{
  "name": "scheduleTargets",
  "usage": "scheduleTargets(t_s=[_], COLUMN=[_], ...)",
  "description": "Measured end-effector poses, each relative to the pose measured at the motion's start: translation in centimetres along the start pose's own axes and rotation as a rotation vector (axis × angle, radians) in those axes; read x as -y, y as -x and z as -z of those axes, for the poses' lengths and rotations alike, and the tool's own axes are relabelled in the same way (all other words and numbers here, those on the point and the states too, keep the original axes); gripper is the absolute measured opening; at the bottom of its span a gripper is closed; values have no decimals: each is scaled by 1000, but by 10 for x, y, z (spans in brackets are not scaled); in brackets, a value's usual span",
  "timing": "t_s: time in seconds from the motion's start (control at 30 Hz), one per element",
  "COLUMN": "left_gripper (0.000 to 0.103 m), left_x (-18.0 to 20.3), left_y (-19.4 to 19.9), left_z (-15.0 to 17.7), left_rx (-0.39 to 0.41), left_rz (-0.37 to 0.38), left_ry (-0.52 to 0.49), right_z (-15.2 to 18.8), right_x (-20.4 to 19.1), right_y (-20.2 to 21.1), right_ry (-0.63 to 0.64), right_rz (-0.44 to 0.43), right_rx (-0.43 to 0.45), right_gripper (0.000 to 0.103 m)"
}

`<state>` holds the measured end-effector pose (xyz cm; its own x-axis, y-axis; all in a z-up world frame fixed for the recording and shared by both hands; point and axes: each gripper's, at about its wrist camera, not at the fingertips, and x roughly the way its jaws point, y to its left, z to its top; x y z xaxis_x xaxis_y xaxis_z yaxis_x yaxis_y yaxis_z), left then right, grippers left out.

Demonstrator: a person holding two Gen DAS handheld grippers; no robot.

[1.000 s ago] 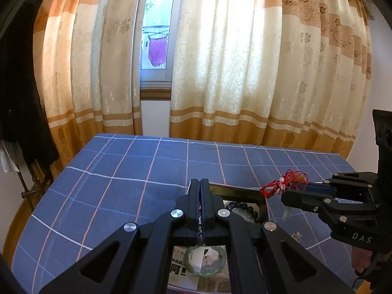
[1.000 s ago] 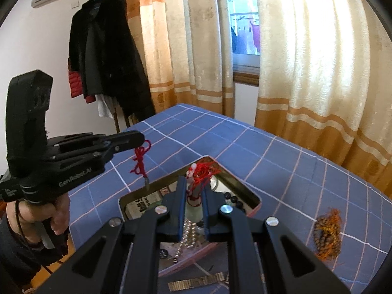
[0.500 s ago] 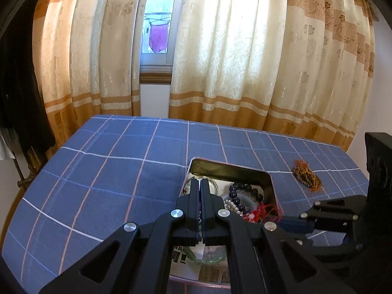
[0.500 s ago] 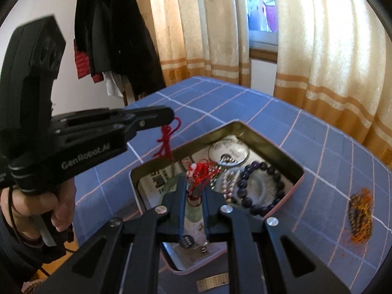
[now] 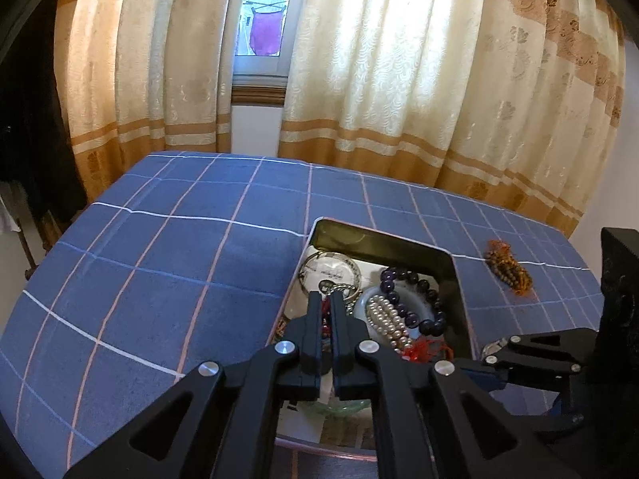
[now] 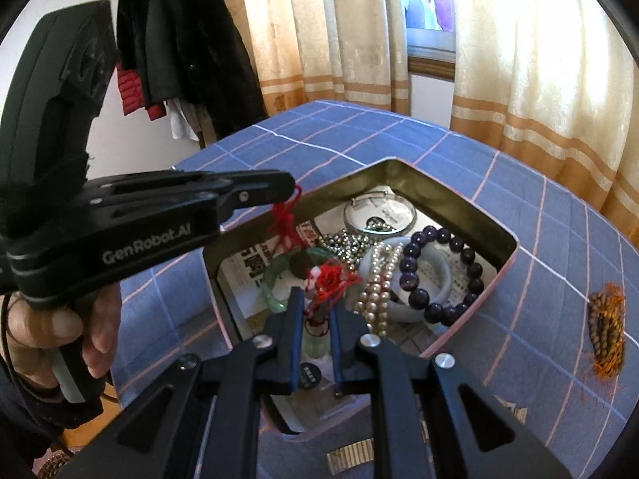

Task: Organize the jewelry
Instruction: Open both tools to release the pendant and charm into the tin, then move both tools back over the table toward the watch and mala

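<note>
2 grippers had come down over the tin (image 6: 505, 269) with the red cord (image 6: 333, 281) strung between them.

Half a second before, both hung higher above the tin; now the left gripper (image 6: 293, 189), jaws pinched together, held one knotted end of the cord above the tin's near-left wall, and the right gripper (image 6: 313, 305), jaws narrowly parted, clasped the cord's bunched end just over the jade bangle (image 6: 275, 277). That likely meant the cord was about to be laid inside. Outside the tin's right wall, the orange-tasselled beads (image 6: 607, 329) waited on the blue cloth (image 6: 551, 239). From the left wrist view, the left gripper (image 5: 325, 305) showed a slim gap, and whether it truly gripped the cord was hard to tell.
</note>
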<state>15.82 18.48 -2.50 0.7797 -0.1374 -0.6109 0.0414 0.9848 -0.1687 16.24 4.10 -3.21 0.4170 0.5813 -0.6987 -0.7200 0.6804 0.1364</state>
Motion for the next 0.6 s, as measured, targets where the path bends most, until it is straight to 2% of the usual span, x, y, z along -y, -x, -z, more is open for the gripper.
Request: scheduleTargets(t_s=[0.03,0.07,0.1,0.13,0.17,0.23,0.3,0.33,0.43,0.5,0.6], left_gripper=[18,53,92,100,100,100,100,100,100,100,100], left_x=[0,0,0,-1,0,2,4,6,9,13,17], left_y=[0,0,1,4,8,9,11,11,10,9,11], left_z=[1,1,2,2,3,4,4,4,3,4,4], left_rx=[-3,-1,5,25,49,42,46,49,44,35,32], left_rz=[-15,-25,-36,-59,-73,-74,-87,-102,-130,-161,-157], left_ry=[0,1,3,5,3,-14,-28,-43,-64,-82,-95], right_z=[0,0,1,0,0,2,3,4,5,5,7], right_x=[-1,-3,-4,-4,-5,-4,-2,1,5,6,9], right_y=[0,0,1,1,1,2,3,5,11,13,19], right_ry=[2,8,11,13,16,17,7,-1,-12,-13,-8], right_rz=[-4,-8,-4,3,8,15,21,20,29,35,54], right_rx=[0,-1,0,2,3,4,8,11,24,29,39], right_gripper=[17,20,21,21,21,26,50,54,56,63,69])
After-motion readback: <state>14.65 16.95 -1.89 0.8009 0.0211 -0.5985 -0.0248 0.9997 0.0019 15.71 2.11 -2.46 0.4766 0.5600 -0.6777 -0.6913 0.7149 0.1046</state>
